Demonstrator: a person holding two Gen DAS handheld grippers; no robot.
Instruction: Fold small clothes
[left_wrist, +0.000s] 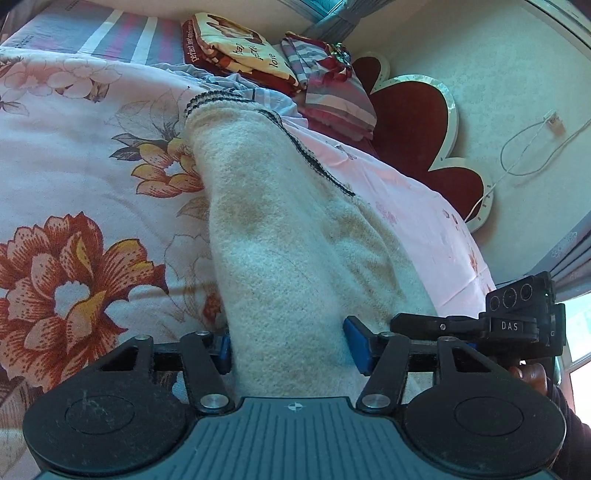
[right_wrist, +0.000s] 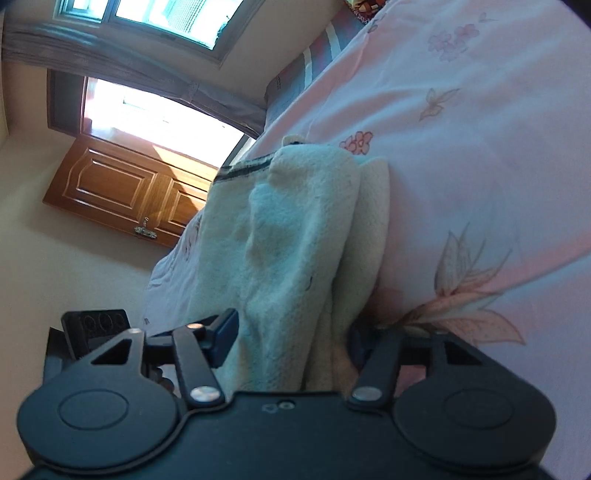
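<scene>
Two grippers held one cream sweater (left_wrist: 291, 236) over the flowered bedsheet (left_wrist: 74, 155). We judged the thick knit could slip or bunch if either grip loosened mid-fold. Our left gripper (left_wrist: 290, 349) was clamped on its near edge, and our right gripper (right_wrist: 291, 341) gripped its bunched layers, sweater stretching away from both.

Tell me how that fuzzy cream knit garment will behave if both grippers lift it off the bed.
The cream knit garment will probably flop: it already bunches in soft folds on the bedspread. Its fuzzy, thick pile should resist slipping from the left hand-held gripper and right hand-held gripper. Likely light, not fragile.
</scene>
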